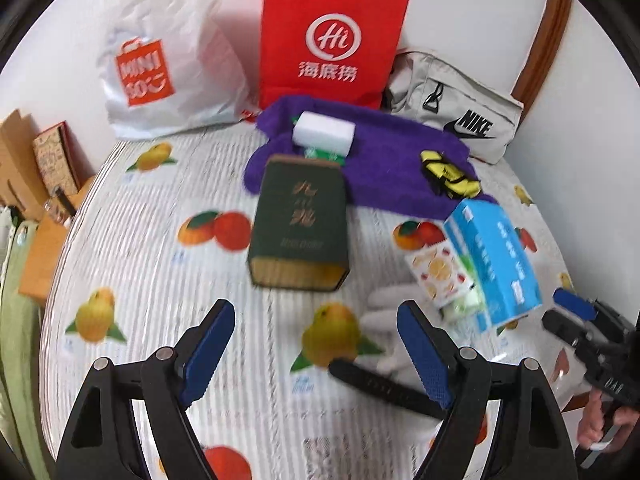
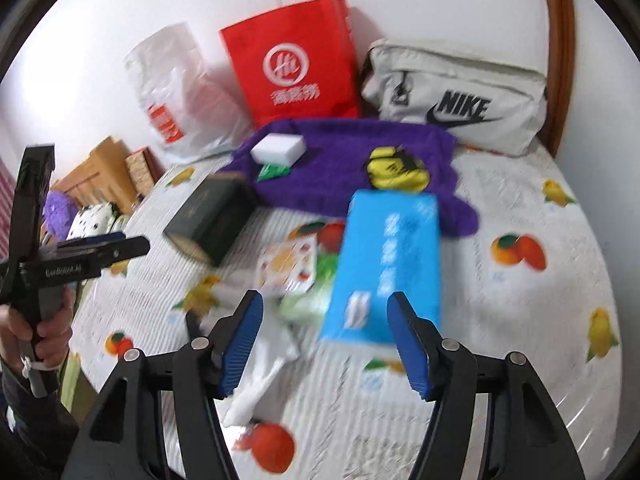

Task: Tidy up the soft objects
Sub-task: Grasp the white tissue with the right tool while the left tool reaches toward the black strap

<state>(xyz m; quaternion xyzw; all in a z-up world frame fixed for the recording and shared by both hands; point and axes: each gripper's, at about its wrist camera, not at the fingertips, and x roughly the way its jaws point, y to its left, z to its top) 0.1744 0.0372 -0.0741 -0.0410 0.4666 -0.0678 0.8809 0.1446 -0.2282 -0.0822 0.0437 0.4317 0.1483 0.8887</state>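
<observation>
Left claw (image 1: 316, 354) spread and empty above the bed (image 1: 152, 264), right claw (image 2: 326, 346) spread, blue box (image 2: 384, 268) just ahead, purple towel (image 2: 340, 152) beyond the box, white sponge (image 2: 278, 148) on it.

White plain wall (image 1: 460, 8) behind, w/ a curved brown wood headboard edge (image 1: 540, 40) at the right. Bed cover (image 1: 140, 220) is white, ribbed, printed w/ oranges & yellow fruit. Cardboard boxes (image 1: 16, 160) stacked at the left bedside. Even daylight, soft shadows, pics a bit blurred.
</observation>
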